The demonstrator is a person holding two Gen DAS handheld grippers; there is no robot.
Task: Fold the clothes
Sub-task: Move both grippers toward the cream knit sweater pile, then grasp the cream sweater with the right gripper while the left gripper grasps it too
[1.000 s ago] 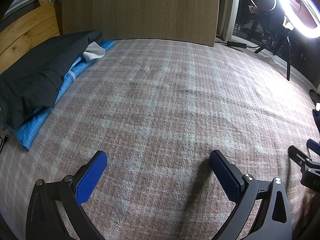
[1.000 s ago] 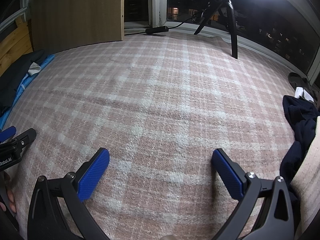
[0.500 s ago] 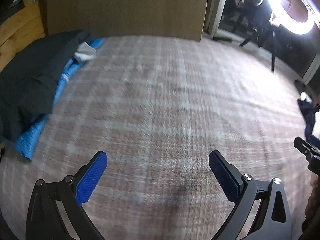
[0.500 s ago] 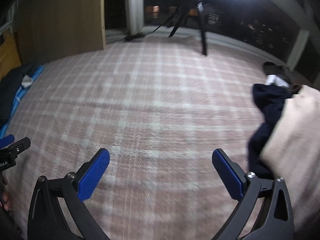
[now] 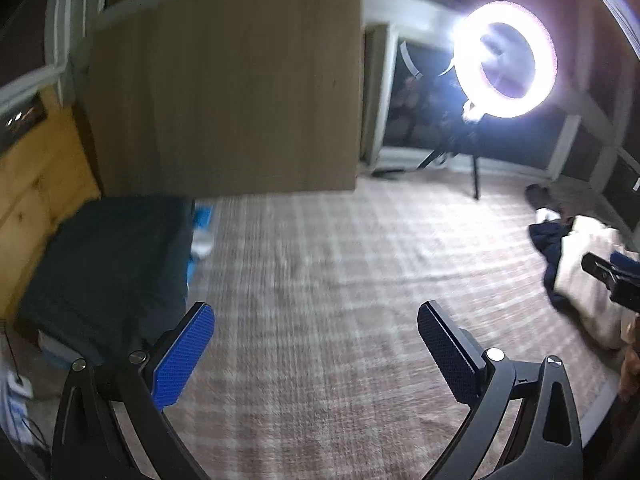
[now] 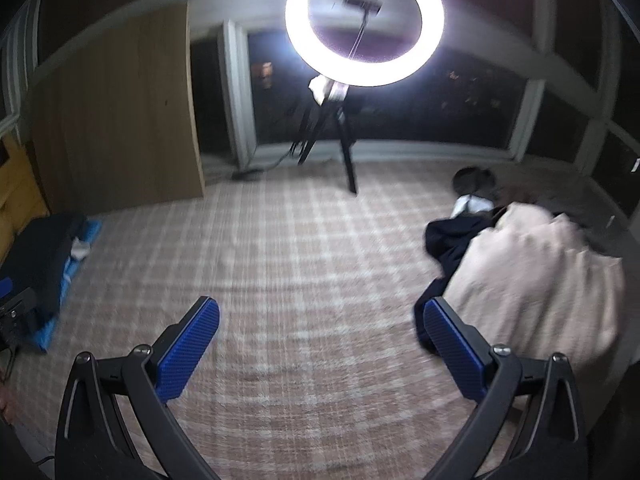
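A beige garment (image 6: 536, 276) lies crumpled on the plaid blanket (image 6: 304, 264) at the right, on top of a dark navy garment (image 6: 452, 240). Both show small in the left wrist view, the beige one (image 5: 584, 272) and the navy one (image 5: 550, 236). My right gripper (image 6: 320, 340) is open and empty, its right finger close to the navy cloth. My left gripper (image 5: 316, 344) is open and empty over bare blanket. A folded dark garment (image 5: 108, 268) on blue cloth (image 5: 202, 216) lies at the left.
A ring light (image 6: 364, 20) on a tripod (image 6: 344, 148) stands at the far edge by dark windows. A wooden panel (image 5: 224, 92) leans at the back left. A wooden wall (image 5: 28, 184) borders the left side. The other gripper's tip (image 5: 612, 280) shows at the right.
Both cameras have tilted upward and lifted, so the ring light and windows show more. The right gripper has swung right toward the beige and navy pile. Both stay open.
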